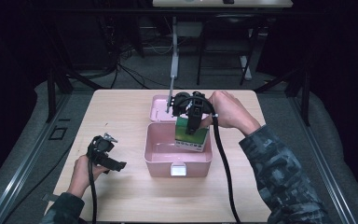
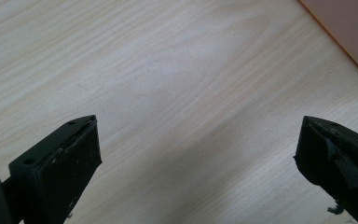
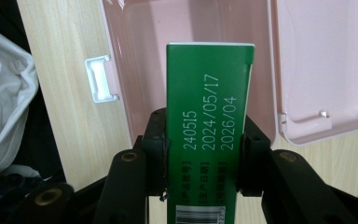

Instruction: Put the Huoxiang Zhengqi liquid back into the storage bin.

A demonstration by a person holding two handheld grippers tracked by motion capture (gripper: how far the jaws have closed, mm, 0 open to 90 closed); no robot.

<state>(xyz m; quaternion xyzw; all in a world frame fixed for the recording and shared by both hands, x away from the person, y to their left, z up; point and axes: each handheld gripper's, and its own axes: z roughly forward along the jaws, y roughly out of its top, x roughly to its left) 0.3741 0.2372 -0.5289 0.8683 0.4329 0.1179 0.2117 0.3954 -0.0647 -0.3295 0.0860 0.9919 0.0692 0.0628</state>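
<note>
The right claw [image 1: 192, 127] is clamping a green carton [image 3: 208, 116] between its jaws, holding it upright over the open pink box [image 1: 154, 156] at the middle of the wooden counter [image 1: 121, 107]. The box's lid [image 1: 159, 107] is lying open just behind it. The left claw [image 1: 107, 158] is resting near the counter's left front, jaws spread wide and gripping nothing.

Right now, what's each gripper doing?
Left gripper: open, holding nothing, over the table.
Right gripper: closed on the green box.
</note>
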